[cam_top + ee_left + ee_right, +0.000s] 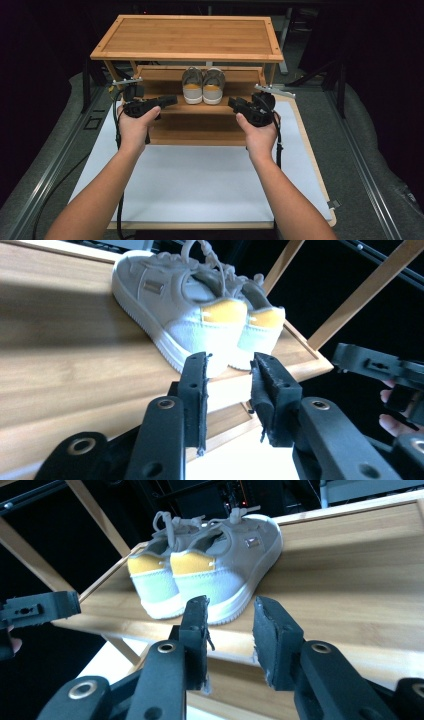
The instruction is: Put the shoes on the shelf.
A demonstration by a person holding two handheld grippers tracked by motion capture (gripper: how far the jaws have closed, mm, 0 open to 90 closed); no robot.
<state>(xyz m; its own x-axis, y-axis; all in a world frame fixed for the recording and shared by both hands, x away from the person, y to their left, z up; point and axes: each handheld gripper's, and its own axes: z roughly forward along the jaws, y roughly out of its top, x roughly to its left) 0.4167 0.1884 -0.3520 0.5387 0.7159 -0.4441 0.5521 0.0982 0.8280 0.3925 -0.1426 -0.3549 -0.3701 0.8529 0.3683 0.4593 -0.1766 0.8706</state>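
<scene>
Both the left claw (170,100) and right claw (235,104) gape empty, flanking the shoes (203,85) at the shelf edge (200,111).

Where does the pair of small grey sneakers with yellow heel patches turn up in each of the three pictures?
High view: the pair of small grey sneakers stands at upper centre, heels toward the person, on the bamboo rack's middle shelf.
Left gripper view: the pair sits upper centre, beyond the left gripper.
Right gripper view: upper centre, beyond the right gripper.
Shared landmark: the yellow heel patches.
</scene>
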